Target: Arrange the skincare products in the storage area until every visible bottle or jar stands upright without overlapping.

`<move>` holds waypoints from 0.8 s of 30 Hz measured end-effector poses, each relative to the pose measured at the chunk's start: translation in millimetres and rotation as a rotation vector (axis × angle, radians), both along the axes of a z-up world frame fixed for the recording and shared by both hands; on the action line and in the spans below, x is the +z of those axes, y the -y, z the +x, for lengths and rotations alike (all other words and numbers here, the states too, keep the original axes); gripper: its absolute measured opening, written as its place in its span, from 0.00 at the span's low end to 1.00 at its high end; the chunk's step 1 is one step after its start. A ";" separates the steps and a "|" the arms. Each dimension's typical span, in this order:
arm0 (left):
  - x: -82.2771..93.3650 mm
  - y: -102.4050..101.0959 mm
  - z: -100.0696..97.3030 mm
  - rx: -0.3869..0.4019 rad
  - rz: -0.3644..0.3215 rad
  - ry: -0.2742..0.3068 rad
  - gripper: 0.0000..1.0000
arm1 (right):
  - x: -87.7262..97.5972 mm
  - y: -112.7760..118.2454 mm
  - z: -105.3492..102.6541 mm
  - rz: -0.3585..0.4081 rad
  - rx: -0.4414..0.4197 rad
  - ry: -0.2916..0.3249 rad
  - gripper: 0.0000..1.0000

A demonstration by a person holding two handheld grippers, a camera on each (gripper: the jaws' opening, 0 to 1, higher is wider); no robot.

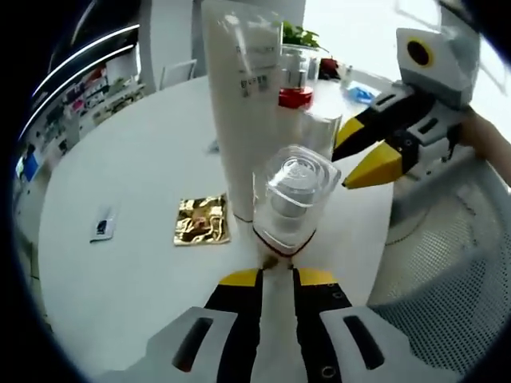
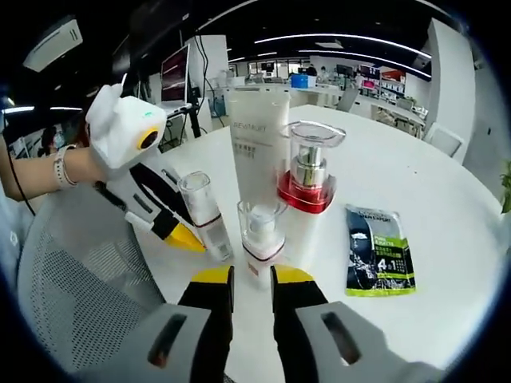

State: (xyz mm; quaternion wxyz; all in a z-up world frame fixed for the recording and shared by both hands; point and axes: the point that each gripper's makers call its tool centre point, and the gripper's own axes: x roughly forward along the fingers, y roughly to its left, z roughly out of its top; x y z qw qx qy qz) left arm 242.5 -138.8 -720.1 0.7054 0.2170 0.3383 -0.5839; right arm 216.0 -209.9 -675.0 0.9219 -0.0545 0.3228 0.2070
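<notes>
Table (image 2: 447,199), white and round, carries the whole group of skincare products, bunched near its edge beside a mesh chair (image 2: 72,279). Largest is the tall white tube (image 2: 259,136), standing upright on its cap at the middle of the group. Just right of it in the right gripper view stands the red-based pump bottle (image 2: 307,171) under a clear cover, also upright. Nearer, the small clear-capped bottle (image 2: 261,235) is upright directly ahead of the right gripper (image 2: 250,279), whose jaws are nearly closed with its base at their tips; whether they pinch it I cannot tell. To its left the slim clear bottle (image 2: 204,211) stands upright, the left gripper (image 2: 188,237) beside it. In the left gripper view those jaws (image 1: 275,278) sit close together at the foot of that bottle (image 1: 291,195); a firm hold cannot be confirmed. Flat items lie apart: a green sachet (image 2: 379,251), a gold packet (image 1: 202,219), a small white sachet (image 1: 104,225).

Judged from this, every bottle already stands; what seems left is spacing the tight cluster and letting go.
</notes>
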 end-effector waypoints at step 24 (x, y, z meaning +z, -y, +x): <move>0.3 28.4 -1.0 0.011 -0.023 -0.004 0.08 | -14.7 3.5 10.6 -0.014 0.007 -0.043 0.15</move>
